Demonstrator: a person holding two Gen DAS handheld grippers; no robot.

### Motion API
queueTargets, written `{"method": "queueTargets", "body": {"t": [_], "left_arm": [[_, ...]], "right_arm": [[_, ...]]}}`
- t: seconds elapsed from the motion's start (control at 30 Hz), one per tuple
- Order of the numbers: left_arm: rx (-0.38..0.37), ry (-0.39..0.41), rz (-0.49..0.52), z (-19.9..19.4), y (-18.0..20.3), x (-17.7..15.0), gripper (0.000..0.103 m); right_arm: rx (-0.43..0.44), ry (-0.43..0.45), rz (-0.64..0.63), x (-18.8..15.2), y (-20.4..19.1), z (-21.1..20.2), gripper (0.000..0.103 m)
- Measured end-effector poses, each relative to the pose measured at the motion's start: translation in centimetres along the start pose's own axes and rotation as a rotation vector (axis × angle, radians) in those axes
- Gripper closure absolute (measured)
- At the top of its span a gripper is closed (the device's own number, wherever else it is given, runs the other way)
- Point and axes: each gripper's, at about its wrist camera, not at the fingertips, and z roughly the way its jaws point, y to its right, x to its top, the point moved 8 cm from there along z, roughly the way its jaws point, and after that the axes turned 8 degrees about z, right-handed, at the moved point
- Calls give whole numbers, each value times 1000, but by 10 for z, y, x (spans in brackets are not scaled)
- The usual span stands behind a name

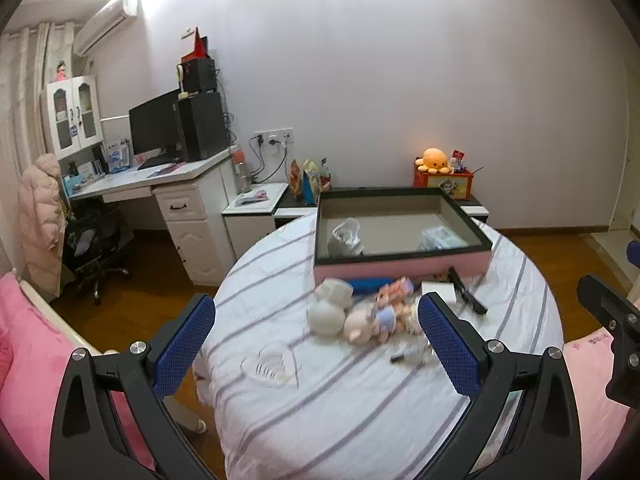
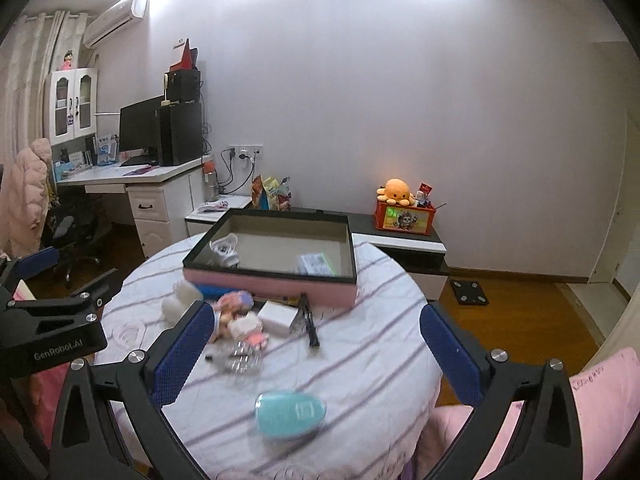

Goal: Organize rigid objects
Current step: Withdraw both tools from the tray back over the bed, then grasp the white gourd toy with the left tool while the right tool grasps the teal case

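A pink box [image 1: 400, 266] with a black rim stands at the far side of a round table [image 1: 360, 420] with a striped cloth; it also shows in the right wrist view [image 2: 276, 286]. Inside lie a white object [image 1: 345, 236] and a clear packet [image 1: 440, 238]. In front lie dolls [image 1: 380, 312], a white box [image 2: 278, 316], a black comb [image 2: 308, 320], a clear heart-shaped dish [image 1: 272, 364] and a teal oval object [image 2: 290, 414]. My left gripper [image 1: 316, 348] is open and empty above the table. My right gripper [image 2: 316, 356] is open and empty too.
A white desk [image 1: 160, 178] with a monitor and an office chair [image 1: 94, 236] stand at the left. A low cabinet [image 2: 404, 240] with an orange plush and a red box is behind the table. Pink bedding [image 1: 28, 360] flanks the table.
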Motion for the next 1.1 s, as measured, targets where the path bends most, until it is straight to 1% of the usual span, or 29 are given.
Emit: {"method": "queueTargets", "body": {"t": [0.1,0.17,0.33,0.43,0.6,0.73,0.83,1.0,1.1], "left_arm": [[1,-10,0,-4,2,-13,0],[-1,-14,6,-5,3,-16,0],[-3,-13,2,-7,3,-19,0],[-8,-28,-1,-5,3,-22,0],[-16,-48,0,0,3,-23,0],[-27,-80,2,10,4,-29,0],[-32,-110,5,18,5,-38,0],[-49,-185,12,40,10,-63,0],[-74,-258,5,60,13,-83,0]], "right_arm": [[-2,-9,7,-13,1,-5,0],[-5,-18,11,-18,1,-7,0],[-19,-10,13,-16,2,-11,0],[-20,-5,8,-17,1,-11,0],[-43,-24,-19,-22,-1,-6,0],[-52,-81,-45,-35,-3,8,0],[-59,-170,-58,-57,-3,28,0],[-93,-297,-57,-95,4,59,0],[-134,-375,-48,-119,12,81,0]]}}
